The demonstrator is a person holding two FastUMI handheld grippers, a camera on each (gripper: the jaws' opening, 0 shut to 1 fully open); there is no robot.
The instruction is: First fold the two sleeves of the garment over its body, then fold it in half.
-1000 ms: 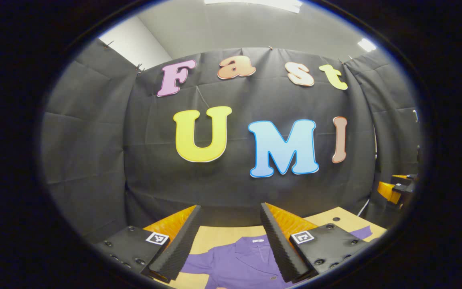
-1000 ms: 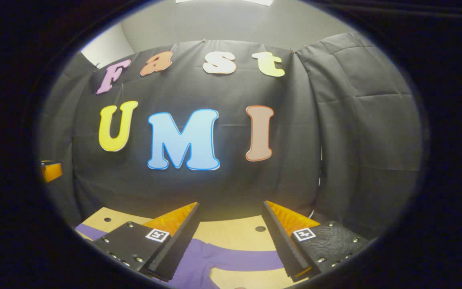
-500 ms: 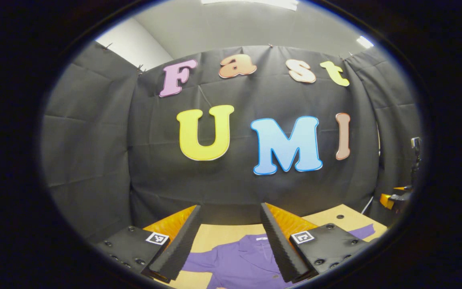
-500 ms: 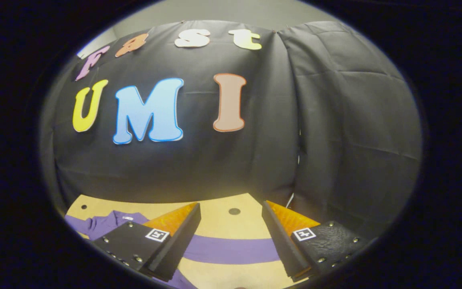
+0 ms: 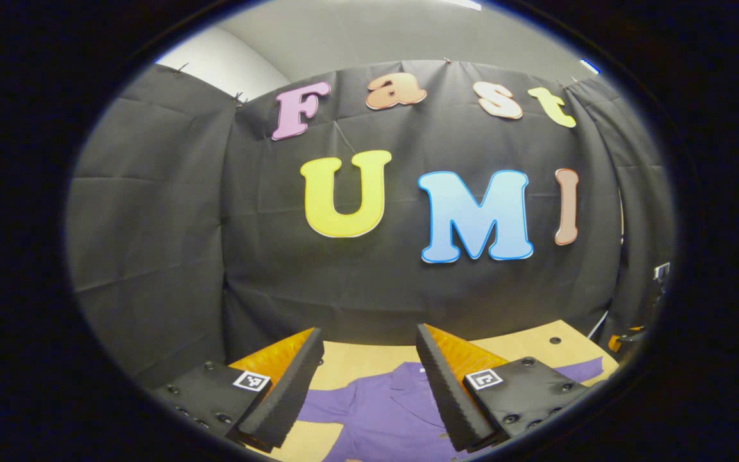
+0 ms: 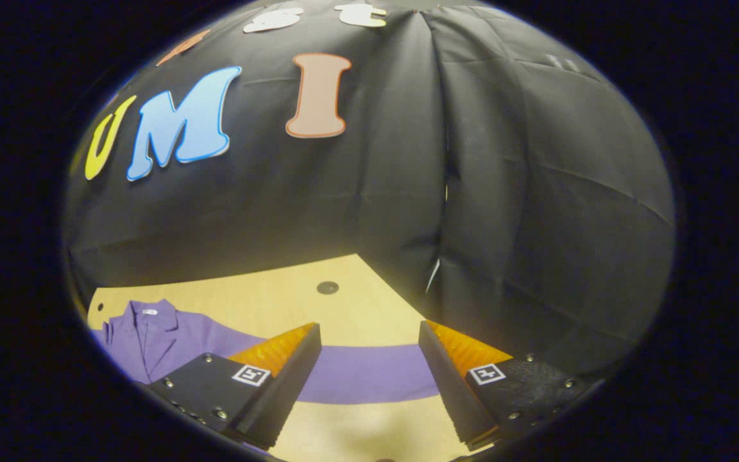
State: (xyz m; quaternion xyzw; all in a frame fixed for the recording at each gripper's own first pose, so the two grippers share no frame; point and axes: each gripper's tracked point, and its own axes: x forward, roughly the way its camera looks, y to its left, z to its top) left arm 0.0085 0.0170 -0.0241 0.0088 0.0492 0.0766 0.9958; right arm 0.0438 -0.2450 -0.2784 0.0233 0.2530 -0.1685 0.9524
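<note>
A purple collared garment [image 5: 385, 414] lies flat on the wooden table [image 5: 356, 359]. In the left gripper view its collar and buttoned front lie below my left gripper [image 5: 369, 340], which hangs open above it with nothing between its fingers. One sleeve tip [image 5: 580, 369] reaches toward the table's right side. In the right gripper view that sleeve [image 6: 369, 373] stretches straight across between the fingers of my right gripper [image 6: 369, 335], open above it. The collar [image 6: 145, 317] lies at the far left there.
The black cloth wall stands close behind the table [image 6: 292, 298] on the far side and to the right. Round dark holes [image 6: 328, 287] dot the wooden top. The other gripper [image 5: 626, 337] peeks in at the right edge of the left gripper view.
My right gripper has swung right and tilted down, so more table and the outstretched sleeve now lie between its fingers. My left gripper has dipped slightly toward the garment's front.
</note>
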